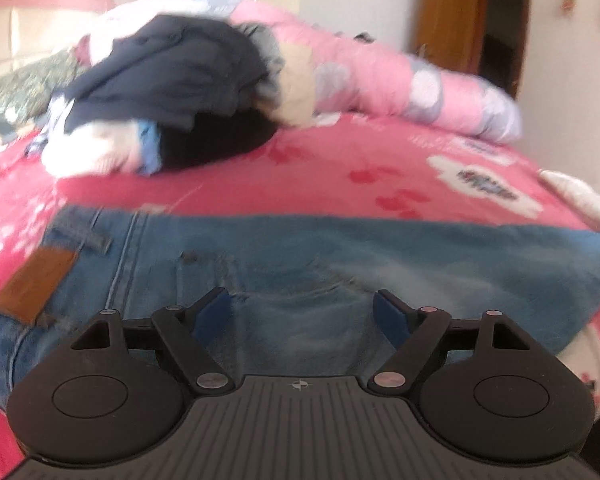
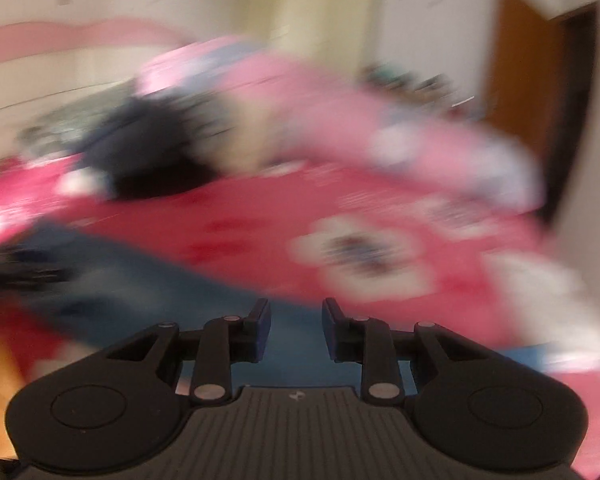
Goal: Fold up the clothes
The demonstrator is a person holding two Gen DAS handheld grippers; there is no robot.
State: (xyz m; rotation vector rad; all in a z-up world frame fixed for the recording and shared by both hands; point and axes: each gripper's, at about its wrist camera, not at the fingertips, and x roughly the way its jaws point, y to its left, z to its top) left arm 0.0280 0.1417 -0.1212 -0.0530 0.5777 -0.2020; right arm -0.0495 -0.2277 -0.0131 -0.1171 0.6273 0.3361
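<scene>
Blue jeans (image 1: 340, 252) lie spread flat across the pink bed sheet (image 1: 340, 168), the brown leather waist patch (image 1: 36, 284) at the left. My left gripper (image 1: 300, 294) hovers just over the denim with its jaws wide open and nothing between the blue pads. The right wrist view is heavily blurred. In it my right gripper (image 2: 296, 304) stands open with a narrow gap and nothing between its pads. It is above the jeans (image 2: 120, 280), near their far edge. Whether either gripper touches the cloth is unclear.
A heap of unfolded clothes (image 1: 172, 92), dark navy, black and white, sits at the back left of the bed. A rolled pink quilt (image 1: 380, 68) runs along the back. A brown door (image 1: 452, 16) stands beyond, at the right. A dark blurred shape (image 2: 12, 268) lies at the right view's left edge.
</scene>
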